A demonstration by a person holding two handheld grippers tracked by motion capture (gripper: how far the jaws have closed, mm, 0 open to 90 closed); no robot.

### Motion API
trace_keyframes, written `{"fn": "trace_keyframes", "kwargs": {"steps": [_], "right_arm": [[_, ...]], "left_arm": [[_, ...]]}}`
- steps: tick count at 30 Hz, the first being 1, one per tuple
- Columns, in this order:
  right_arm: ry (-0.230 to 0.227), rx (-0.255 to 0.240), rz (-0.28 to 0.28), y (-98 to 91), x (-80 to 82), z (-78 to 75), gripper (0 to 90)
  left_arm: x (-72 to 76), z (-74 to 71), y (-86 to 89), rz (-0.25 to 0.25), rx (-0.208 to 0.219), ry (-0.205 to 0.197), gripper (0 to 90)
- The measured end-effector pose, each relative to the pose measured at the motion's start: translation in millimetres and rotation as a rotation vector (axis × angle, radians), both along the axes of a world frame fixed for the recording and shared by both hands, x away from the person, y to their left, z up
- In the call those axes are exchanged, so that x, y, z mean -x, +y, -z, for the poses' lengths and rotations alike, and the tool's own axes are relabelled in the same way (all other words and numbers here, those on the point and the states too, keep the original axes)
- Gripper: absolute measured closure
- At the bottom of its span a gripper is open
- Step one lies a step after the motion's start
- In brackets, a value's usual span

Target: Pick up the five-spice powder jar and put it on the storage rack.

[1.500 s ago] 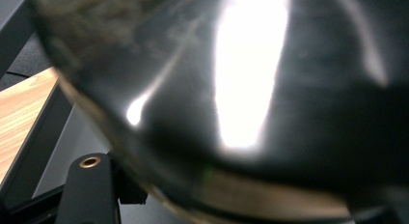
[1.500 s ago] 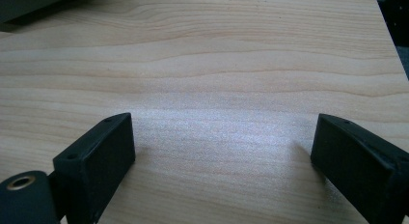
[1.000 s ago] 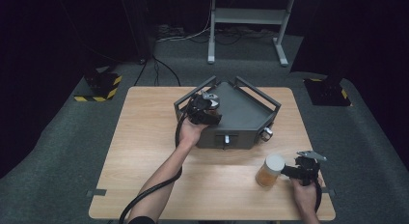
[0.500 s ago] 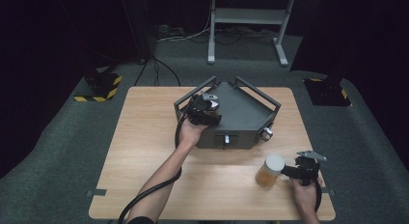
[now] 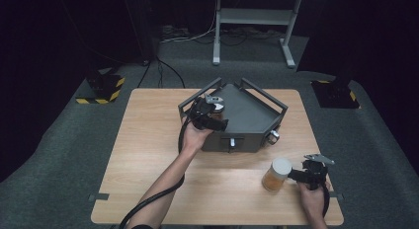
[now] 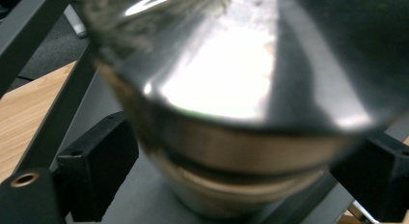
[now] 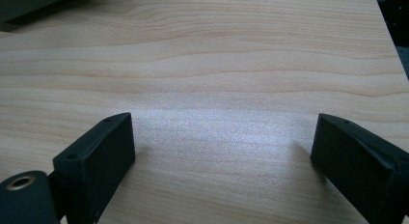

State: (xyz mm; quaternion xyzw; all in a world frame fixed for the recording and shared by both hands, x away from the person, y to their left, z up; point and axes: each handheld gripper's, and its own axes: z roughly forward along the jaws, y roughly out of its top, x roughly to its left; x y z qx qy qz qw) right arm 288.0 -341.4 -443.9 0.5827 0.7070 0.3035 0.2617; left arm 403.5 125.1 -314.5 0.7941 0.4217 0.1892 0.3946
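Between left gripper [image 6: 231,185] jaws, just opened: shiny metal cup [image 6: 231,113], standing on dark grey tray [image 5: 247,115]; pads off its sides. Rigid, smooth, likely slippery; grip low around body. Right gripper [image 7: 222,175] wide, empty, beside amber jar [image 5: 276,174] on table [image 5: 148,140].

We see bare table [image 5: 148,155] left of the grey tray [image 5: 247,121], open to a gripper; its rails [image 5: 197,93] fence the tray's rim, and the jar [image 5: 276,174] blocks the near right strip
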Motion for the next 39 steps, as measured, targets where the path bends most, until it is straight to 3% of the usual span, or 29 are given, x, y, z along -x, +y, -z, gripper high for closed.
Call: {"fn": "trace_keyframes", "kwargs": {"steps": [1, 4, 6, 7, 20, 21, 22, 23, 39], "right_arm": [[0.0, 0.0, 0.0, 0.0, 0.0, 0.0, 8.2], [0.0, 0.0, 0.0, 0.0, 0.0, 0.0, 8.2], [0.0, 0.0, 0.0, 0.0, 0.0, 0.0, 8.2], [0.0, 0.0, 0.0, 0.0, 0.0, 0.0, 8.2], [0.0, 0.001, 0.0, 0.0, 0.0, 0.0, 8.2], [0.0, 0.001, 0.0, 0.1, -0.1, 0.0, 8.2], [0.0, 0.001, 0.0, 0.1, -0.1, 0.0, 8.2], [0.0, 0.002, -0.001, 0.2, -0.1, 0.0, 8.2], [0.0, 0.003, -0.002, 0.1, -0.1, 0.0, 8.2]], "left_arm": [[4.7, 7.4, -1.7, -0.032, 0.046, -0.022, 7.5], [8.2, 7.4, 0.9, -0.038, 0.056, -0.017, 7.0], [12.3, 11.0, 1.4, -0.057, 0.086, -0.024, 6.7], [5.4, -3.4, 8.5, 0.018, -0.034, -0.004, 6.5], [25.0, -4.7, 22.0, 0.018, -0.03, -0.019, 4.6], [41.9, 26.9, 6.5, -0.148, 0.248, -0.066, 4.5], [44.7, 29.3, 6.4, -0.161, 0.27, -0.069, 4.4], [30.6, -3.7, 26.2, 0.014, -0.022, -0.019, 4.4], [59.9, 10.3, 44.1, -0.03, -0.007, -0.031, 4.5]]}}
